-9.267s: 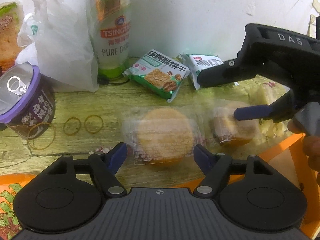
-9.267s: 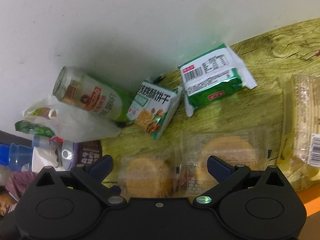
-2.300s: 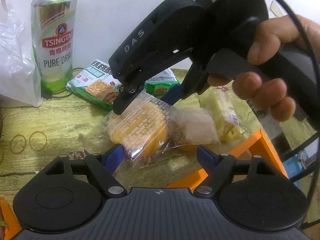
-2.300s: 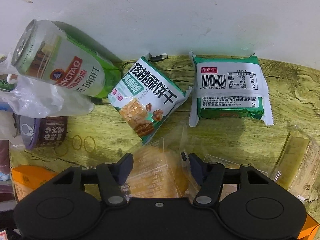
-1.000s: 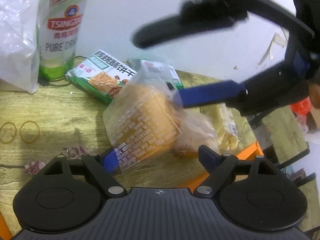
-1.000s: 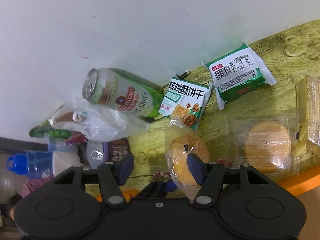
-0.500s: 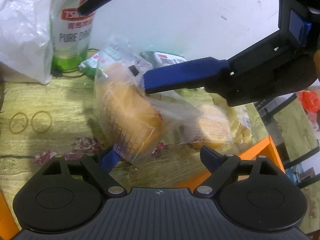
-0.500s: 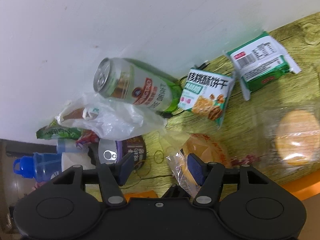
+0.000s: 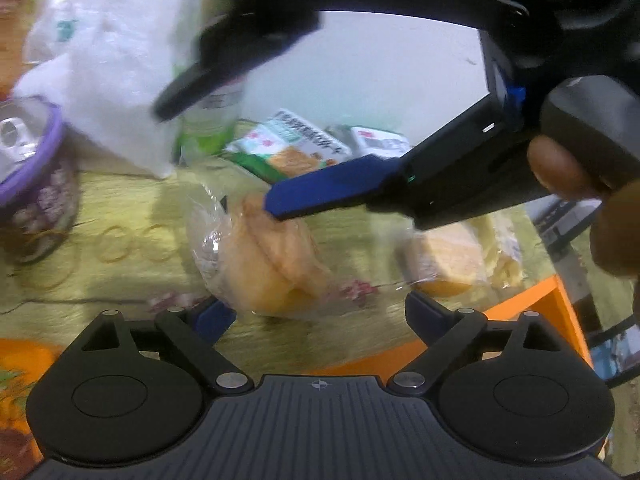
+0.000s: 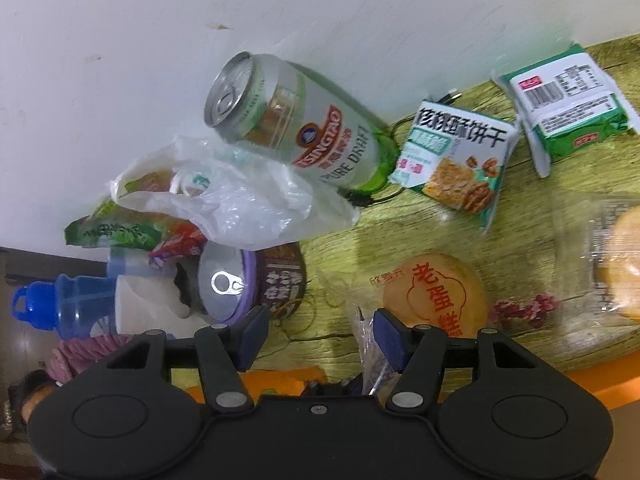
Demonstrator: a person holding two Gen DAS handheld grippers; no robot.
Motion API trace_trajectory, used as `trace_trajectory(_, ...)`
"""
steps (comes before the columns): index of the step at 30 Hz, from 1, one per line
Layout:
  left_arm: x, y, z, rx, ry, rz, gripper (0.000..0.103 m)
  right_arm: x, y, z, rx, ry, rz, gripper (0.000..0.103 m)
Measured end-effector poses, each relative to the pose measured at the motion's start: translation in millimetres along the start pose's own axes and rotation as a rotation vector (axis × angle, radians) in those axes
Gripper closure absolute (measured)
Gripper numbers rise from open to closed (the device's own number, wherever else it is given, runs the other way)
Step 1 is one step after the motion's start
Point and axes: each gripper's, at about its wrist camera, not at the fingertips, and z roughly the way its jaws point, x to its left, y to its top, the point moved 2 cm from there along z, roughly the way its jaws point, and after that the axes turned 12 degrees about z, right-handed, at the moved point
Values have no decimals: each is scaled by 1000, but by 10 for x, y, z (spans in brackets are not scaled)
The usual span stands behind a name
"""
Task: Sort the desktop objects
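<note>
You're working at a worktop [image 10: 420,240] w/ a yellow-green wood-grain top, knots and dark cracks showing in the grain. It butts straight against a plain white wall [image 10: 360,12] at the back; the paint has a few small brown specks and scuffs. An orange edge [image 9: 532,300] runs along the near side of the worktop, seen in both views. Light is soft and even, prob. indoor, w/ faint shadows on the wood. Far left in the right wrist view, past the worktop's end, there's a darker, blurred area [image 10: 24,344]; can't tell what's there.
</note>
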Motion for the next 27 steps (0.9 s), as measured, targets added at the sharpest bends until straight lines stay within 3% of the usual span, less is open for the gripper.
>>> trace_trajectory(8, 267, -116, -154, 53, 86, -28, 11, 9, 110, -203, -48, 33, -12, 44)
trace_trajectory(16, 454, -127, -391, 9, 110, -32, 11, -253, 224, -291, -67, -102, -47, 44)
trace_trajectory(20, 500, -55, -385, -10, 94, -38, 11, -341, 247, -124, -44, -154, -79, 44)
trace_trajectory(27, 546, -42, -112, 32, 84, -46, 24, -443, 265, 204, -8, -203, -117, 44)
